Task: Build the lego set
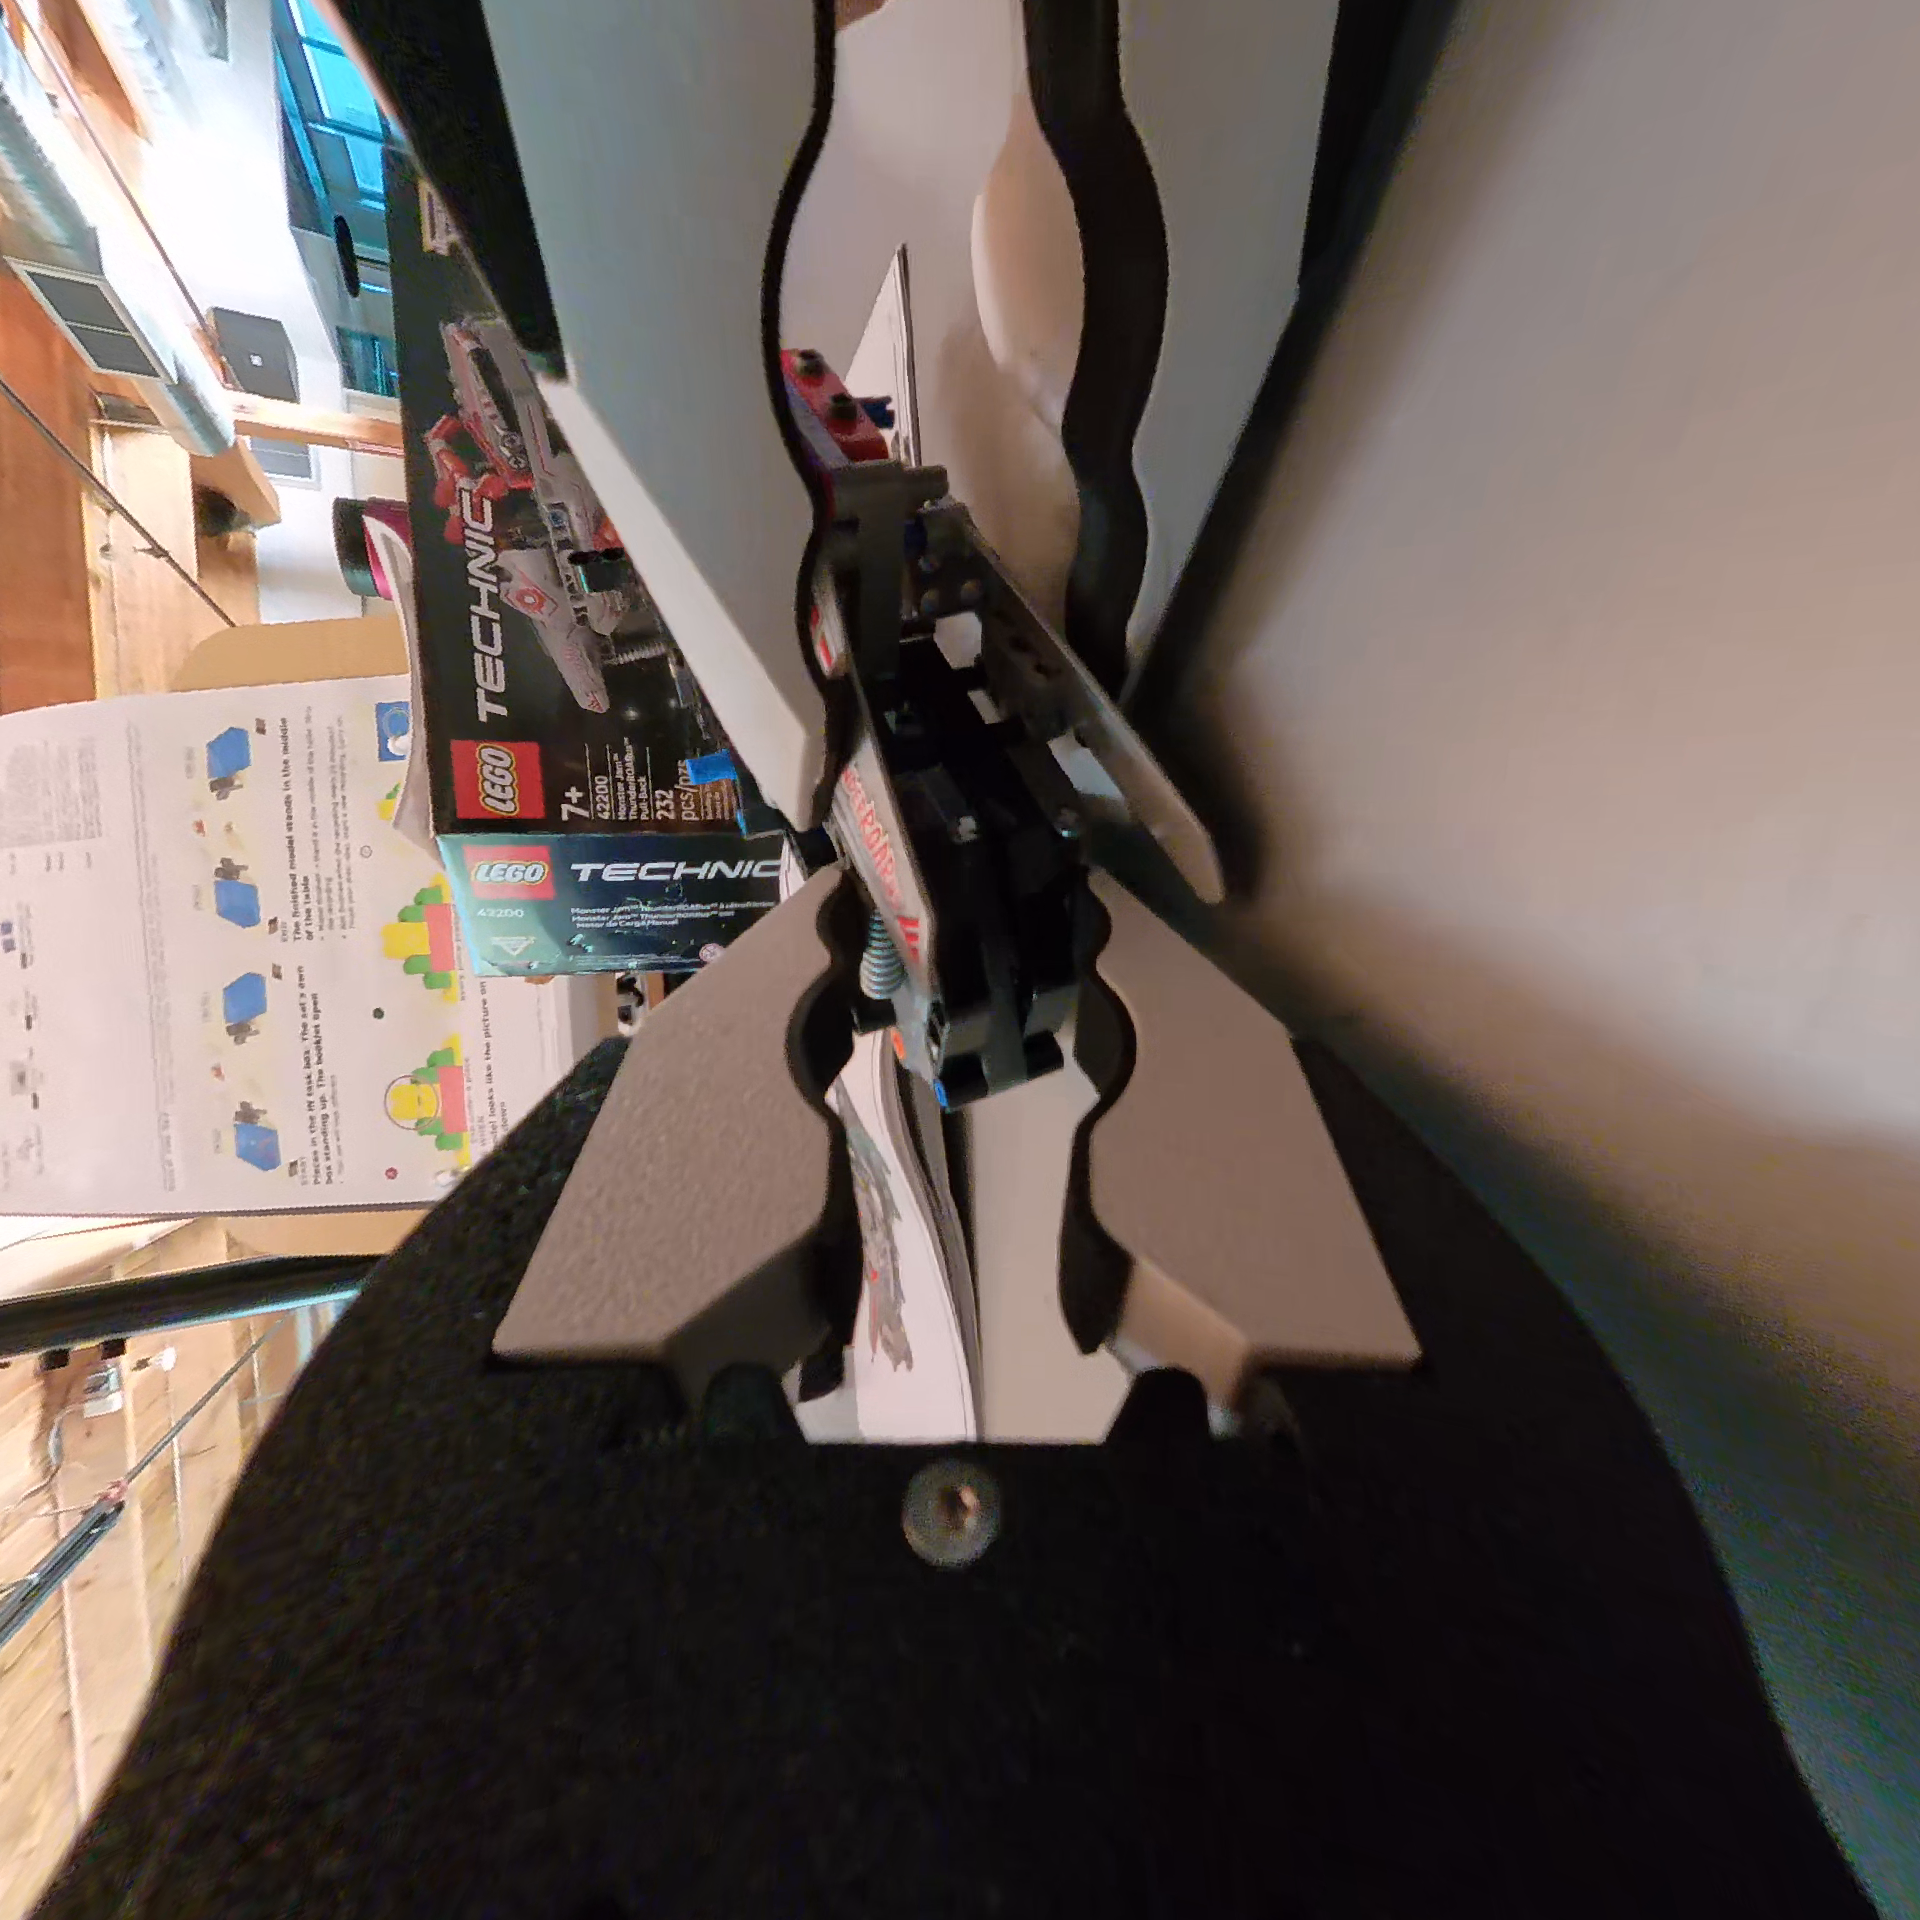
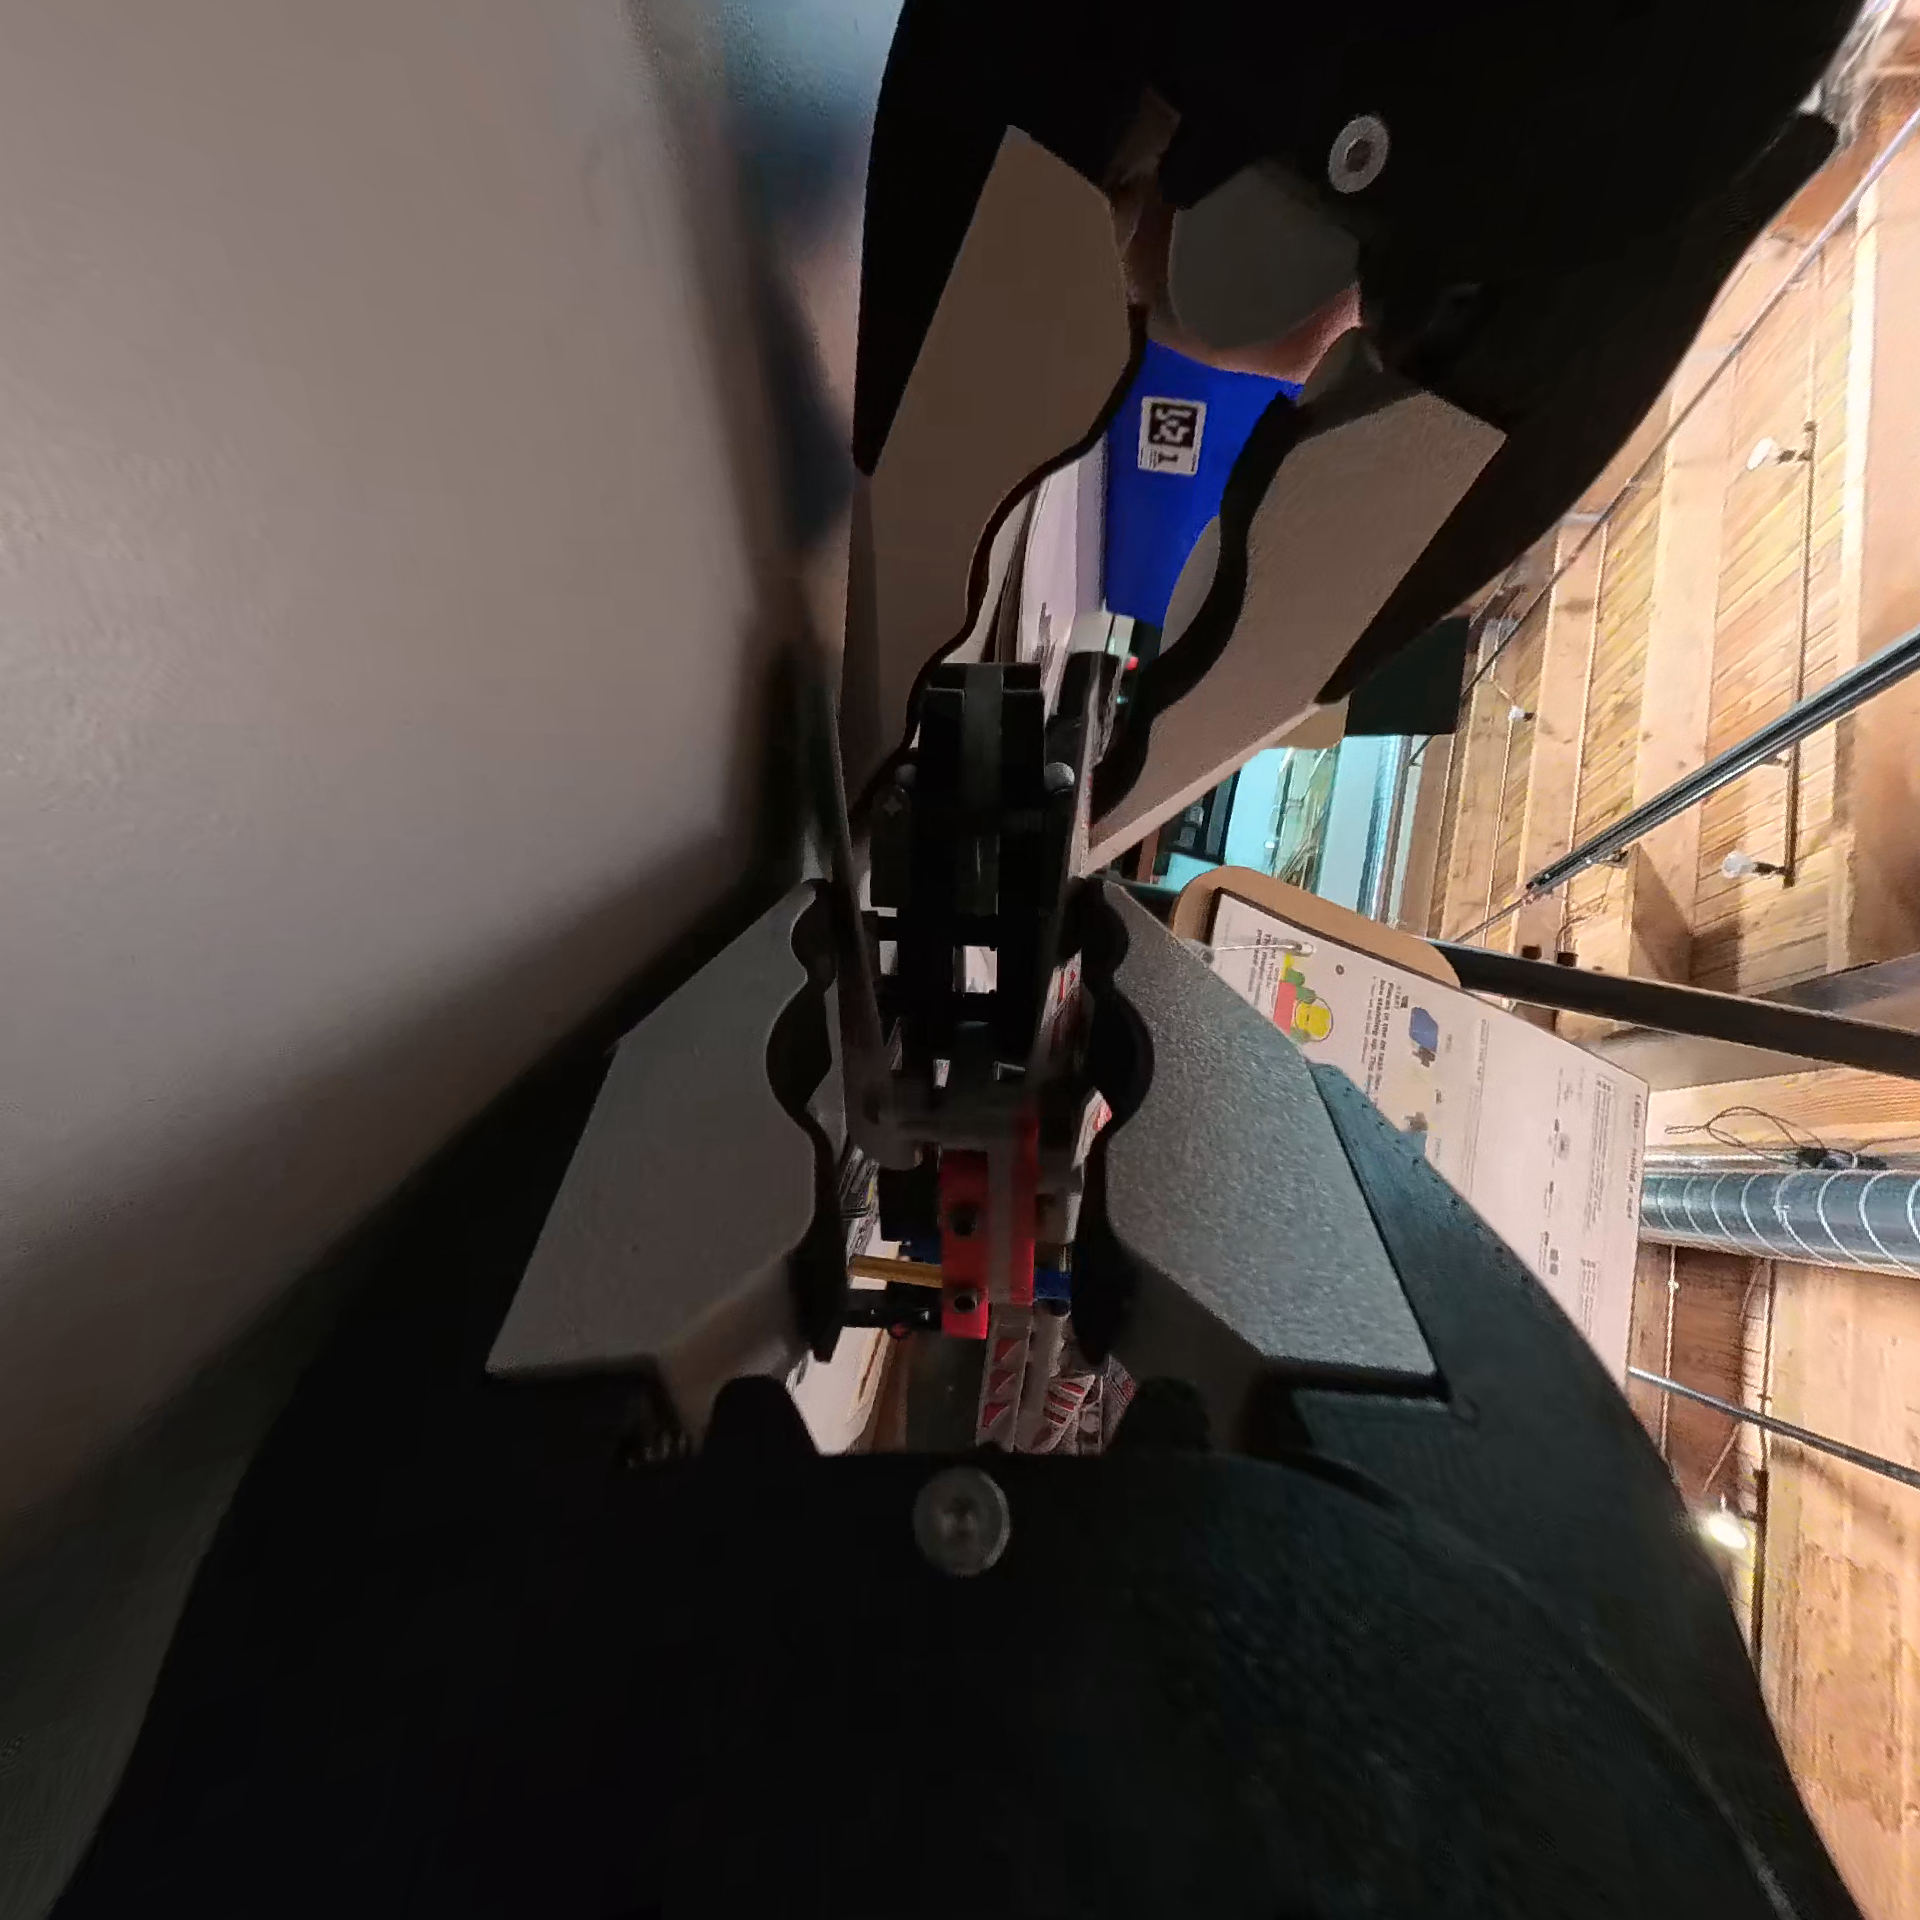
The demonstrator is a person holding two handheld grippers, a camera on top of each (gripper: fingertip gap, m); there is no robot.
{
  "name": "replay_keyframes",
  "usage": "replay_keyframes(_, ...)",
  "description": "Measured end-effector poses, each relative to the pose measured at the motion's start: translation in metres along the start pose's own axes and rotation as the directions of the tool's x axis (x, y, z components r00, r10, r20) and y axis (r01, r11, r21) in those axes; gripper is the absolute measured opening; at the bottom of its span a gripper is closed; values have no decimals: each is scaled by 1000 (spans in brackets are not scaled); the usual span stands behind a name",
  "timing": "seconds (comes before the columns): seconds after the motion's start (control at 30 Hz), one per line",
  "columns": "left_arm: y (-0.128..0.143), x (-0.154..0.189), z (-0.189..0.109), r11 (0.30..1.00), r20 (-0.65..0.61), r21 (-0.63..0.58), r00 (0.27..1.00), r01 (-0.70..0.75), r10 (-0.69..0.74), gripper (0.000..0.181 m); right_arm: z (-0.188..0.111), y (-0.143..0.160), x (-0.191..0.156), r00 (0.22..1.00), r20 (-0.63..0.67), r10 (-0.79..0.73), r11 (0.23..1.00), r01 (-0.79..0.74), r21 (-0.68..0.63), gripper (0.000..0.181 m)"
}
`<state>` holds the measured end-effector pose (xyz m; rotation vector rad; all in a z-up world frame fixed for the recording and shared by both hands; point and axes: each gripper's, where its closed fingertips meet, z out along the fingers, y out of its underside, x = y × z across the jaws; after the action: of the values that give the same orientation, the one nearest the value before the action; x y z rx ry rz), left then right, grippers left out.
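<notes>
A partly built lego model (image 1: pixel 966 810), with a black and grey frame, printed side panels and a red beam at one end, hangs in the air between my two grippers. My left gripper (image 1: pixel 961 935) is shut on its black end, next to a small spring. My right gripper (image 1: pixel 966 623) comes in from the opposite side and clamps the far end by the red beam (image 1: pixel 831 405). In the right wrist view my right gripper (image 2: pixel 961 935) is shut on the model (image 2: pixel 966 831) near the red beam (image 2: pixel 977 1236), and the left gripper (image 2: pixel 987 769) holds the black end.
The white table (image 1: pixel 1558 727) runs beside the model. The set's box (image 1: pixel 520 623) stands close behind it, with a board carrying an instruction sheet (image 1: pixel 208 935) beyond. An open booklet (image 1: pixel 904 1195) lies under the model. A blue bin (image 2: pixel 1174 488) shows behind the left gripper. My two grippers' fingertips are within a few centimetres of each other.
</notes>
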<state>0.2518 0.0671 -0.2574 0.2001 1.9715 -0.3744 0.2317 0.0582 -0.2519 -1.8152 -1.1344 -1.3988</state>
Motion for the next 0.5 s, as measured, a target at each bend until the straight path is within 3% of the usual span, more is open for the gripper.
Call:
replay_keyframes(0.27, -1, -1, 0, 999, -12, 7, 999, 31, -31, 37, -1, 1, 3, 995, 20, 95, 995, -94, -15, 43)
replay_keyframes(0.5, 0, -3, 1, 998, -19, 29, 999, 51, -50, 37, 2, 6, 5, 989, -89, -115, 993, 116, 7, 50)
